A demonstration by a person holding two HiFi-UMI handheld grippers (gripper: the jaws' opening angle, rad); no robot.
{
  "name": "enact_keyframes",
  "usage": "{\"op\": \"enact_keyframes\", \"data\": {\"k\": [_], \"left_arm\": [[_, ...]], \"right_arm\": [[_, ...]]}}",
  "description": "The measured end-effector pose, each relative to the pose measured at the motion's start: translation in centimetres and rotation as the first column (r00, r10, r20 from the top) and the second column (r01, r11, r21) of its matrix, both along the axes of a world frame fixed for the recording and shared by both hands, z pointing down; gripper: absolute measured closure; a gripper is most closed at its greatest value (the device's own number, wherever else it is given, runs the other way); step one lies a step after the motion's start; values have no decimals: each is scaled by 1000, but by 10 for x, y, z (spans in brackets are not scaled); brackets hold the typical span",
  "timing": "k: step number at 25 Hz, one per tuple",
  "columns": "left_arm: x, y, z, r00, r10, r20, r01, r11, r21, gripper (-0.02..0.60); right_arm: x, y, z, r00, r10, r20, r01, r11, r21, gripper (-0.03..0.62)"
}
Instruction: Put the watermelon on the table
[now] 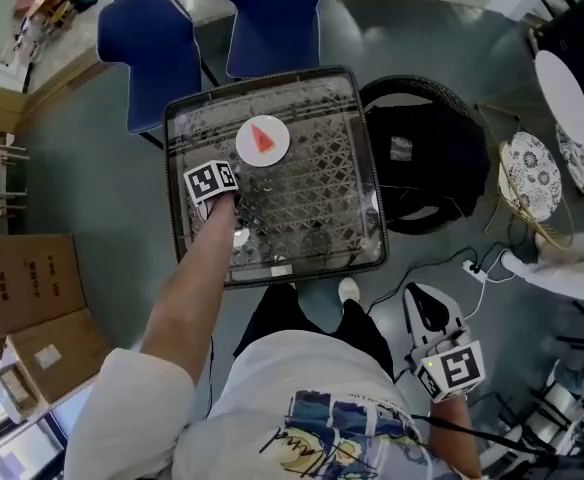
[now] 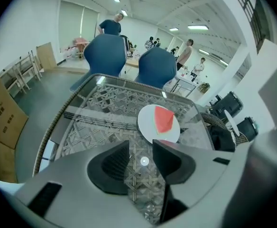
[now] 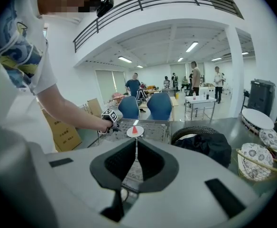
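Note:
A red watermelon wedge [image 1: 262,138] lies on a white plate [image 1: 244,148] at the far middle of a glass-topped wicker table [image 1: 322,198]. My left gripper [image 1: 230,183] hovers over the table just near-left of the plate. In the left gripper view its jaws [image 2: 141,148] stand open with nothing between them, and the watermelon [image 2: 164,120] on its plate [image 2: 145,127] lies just beyond the right jaw. My right gripper [image 1: 424,303] hangs low at my right side, off the table, shut and empty [image 3: 136,141].
Two blue chairs [image 1: 157,53] [image 1: 272,18] stand behind the table. A round black wicker seat with a dark cloth [image 1: 422,158] is at its right. Cardboard boxes [image 1: 22,288] sit at the left, cables and a power strip [image 1: 472,268] on the floor, patterned plates [image 1: 530,176] at the right.

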State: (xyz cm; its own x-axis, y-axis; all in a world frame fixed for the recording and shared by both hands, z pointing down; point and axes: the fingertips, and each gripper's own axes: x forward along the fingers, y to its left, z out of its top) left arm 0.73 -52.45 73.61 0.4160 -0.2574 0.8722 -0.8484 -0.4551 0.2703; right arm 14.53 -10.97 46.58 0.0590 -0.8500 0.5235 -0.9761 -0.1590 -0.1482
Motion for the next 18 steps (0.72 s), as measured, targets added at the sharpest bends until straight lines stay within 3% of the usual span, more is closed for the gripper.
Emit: {"op": "enact_keyframes", "data": {"k": [9, 14, 18], "left_arm": [[-49, 120, -64, 994, -71, -88, 77, 995, 60, 488], [-65, 208, -95, 987, -93, -129, 103, 992, 72, 503], [-77, 268, -138, 985, -40, -169, 62, 990, 123, 527]], "right_arm": [[47, 51, -13, 981, -195, -21, 196, 976, 97, 580], [55, 75, -4, 947, -320, -19, 320, 940, 114, 580], [40, 73, -9, 914, -405, -33, 406, 903, 143, 580]]}}
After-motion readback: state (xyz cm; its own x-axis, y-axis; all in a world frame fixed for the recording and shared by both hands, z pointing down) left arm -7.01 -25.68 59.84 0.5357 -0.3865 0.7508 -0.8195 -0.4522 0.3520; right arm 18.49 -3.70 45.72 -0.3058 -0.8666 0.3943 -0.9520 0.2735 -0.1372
